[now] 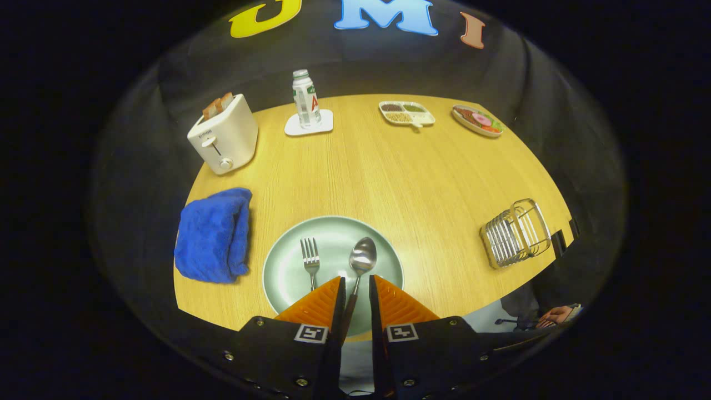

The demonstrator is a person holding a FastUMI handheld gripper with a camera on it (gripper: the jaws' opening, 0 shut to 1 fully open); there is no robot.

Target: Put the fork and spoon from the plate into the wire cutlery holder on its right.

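We count one fork (310, 256), one spoon (361, 260), one plate (289, 272), one wire cutlery holder (516, 233). Also one toaster (224, 139) with two toast slices sticking out, one bottle (306, 99) on one white coaster (309, 125), one blue towel (213, 235), one divided dish (406, 113) with three filled compartments, and one oval food plate (477, 120).

Surface is a light wood-grain desk (400, 178), rounded by the fisheye. Dark cloth wall behind it. At the desk's near right corner we see a person's hand (555, 316).

Fork and spoon both lie on the pale green round plate, side by side and apart, heads pointing away from us, fork left of spoon. Both are shiny metal; the fork has four tines, the spoon an oval bowl. The spoon's darker handle runs back into the gap between the gripper (356, 286) fingers. The fork's handle end is hidden behind the left finger.

Jaws are narrowly parted, straddling the spoon handle; we cannot tell if both fingers actually press on it.

The holder sits well right of the plate near the desk's right edge, silver wire, appears tilted in this view. Towel is just left of the plate; toaster beyond the towel.
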